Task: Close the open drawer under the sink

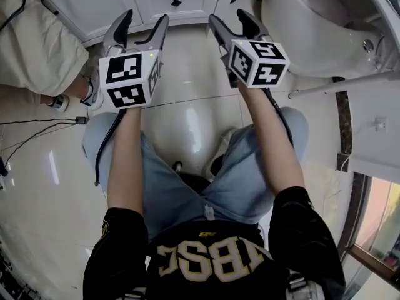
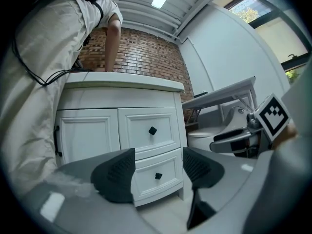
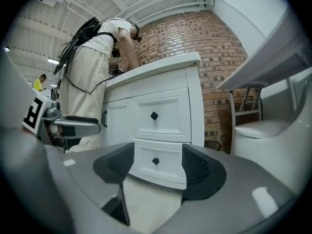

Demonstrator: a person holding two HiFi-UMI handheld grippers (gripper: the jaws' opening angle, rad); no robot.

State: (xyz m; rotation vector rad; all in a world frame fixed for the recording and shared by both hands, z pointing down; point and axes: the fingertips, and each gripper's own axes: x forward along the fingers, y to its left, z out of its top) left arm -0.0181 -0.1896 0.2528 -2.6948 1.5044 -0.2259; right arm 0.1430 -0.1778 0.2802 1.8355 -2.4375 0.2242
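A white vanity cabinet stands ahead with two stacked drawers on its right side, each with a black knob. The upper drawer sits flush. The lower drawer juts out a little from the cabinet front. In the head view only the lower drawer front shows, at the top edge. My left gripper and right gripper are held side by side above the floor, both pointing at the drawers and well short of them. Both stand open with nothing between the jaws.
A person in beige trousers stands at the cabinet's left side, leaning over the counter. A white toilet is to the right, with a white table edge beside it. Cables lie on the glossy floor at left.
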